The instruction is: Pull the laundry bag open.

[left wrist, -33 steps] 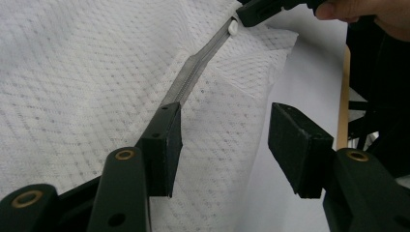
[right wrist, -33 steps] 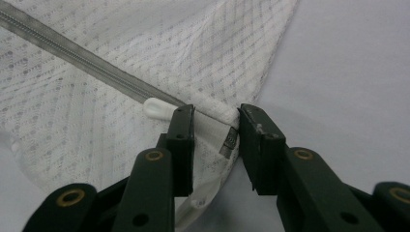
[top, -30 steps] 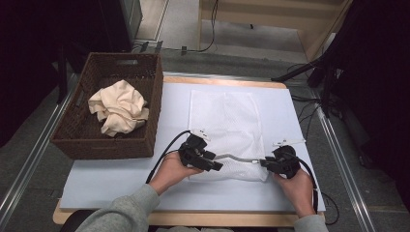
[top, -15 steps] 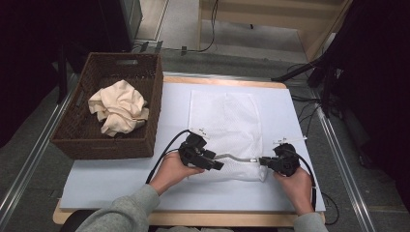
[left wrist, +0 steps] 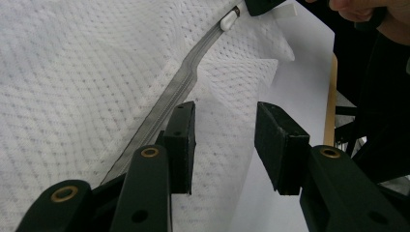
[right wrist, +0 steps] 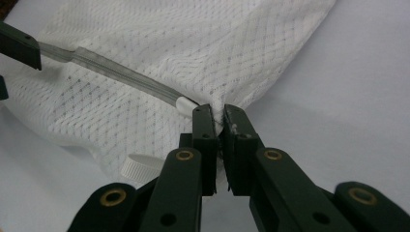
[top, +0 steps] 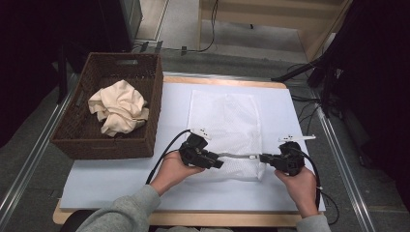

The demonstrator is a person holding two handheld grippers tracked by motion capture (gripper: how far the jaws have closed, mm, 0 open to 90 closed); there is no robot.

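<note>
White mesh bag lies flat on the tabletop. Right gripper is clamped on the bag's edge by the zipper. Left gripper has jaws apart, holding nothing.

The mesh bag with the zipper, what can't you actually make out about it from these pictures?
- Whether the mesh bag holds anything: high view, weave too fine.
- What the right gripper pinches, pull tab or cloth: right gripper view, the shut jaws cover it.
- Whether the zipper is closed along its length: left gripper view, its near end runs behind the left gripper.
- What the cream cloth in the basket is: high view, crumpled.
</note>
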